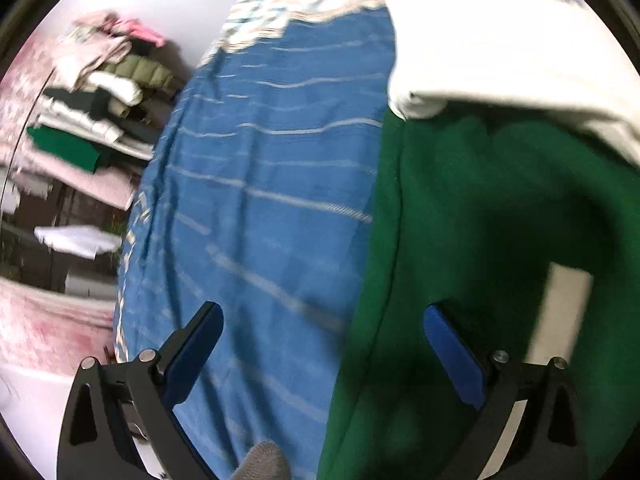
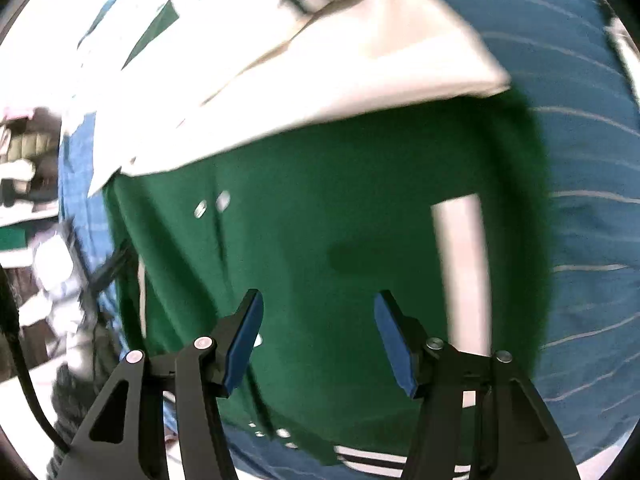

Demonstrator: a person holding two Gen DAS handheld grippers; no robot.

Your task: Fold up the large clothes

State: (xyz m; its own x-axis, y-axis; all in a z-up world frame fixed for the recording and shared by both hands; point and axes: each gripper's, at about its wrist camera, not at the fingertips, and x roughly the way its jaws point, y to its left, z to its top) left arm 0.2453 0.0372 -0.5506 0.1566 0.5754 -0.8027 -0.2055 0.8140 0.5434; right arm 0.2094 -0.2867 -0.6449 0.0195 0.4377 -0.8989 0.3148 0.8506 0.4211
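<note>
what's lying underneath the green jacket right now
The green jacket lies on a blue striped bedspread, which shows beyond its edges. A cream sleeve is folded over the jacket's upper part. What the jacket covers directly beneath its middle cannot be seen.

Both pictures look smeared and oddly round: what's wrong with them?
Left wrist view: motion blur streaks the blue striped cover, the fisheye bends its lines, and the white sleeve glares. Right wrist view: the green jacket is blurred, its white parts washed out; both views have dark corners.

Green-and-cream jacket (image 2: 320, 200), blue striped bedspread (image 1: 272, 160)
</note>
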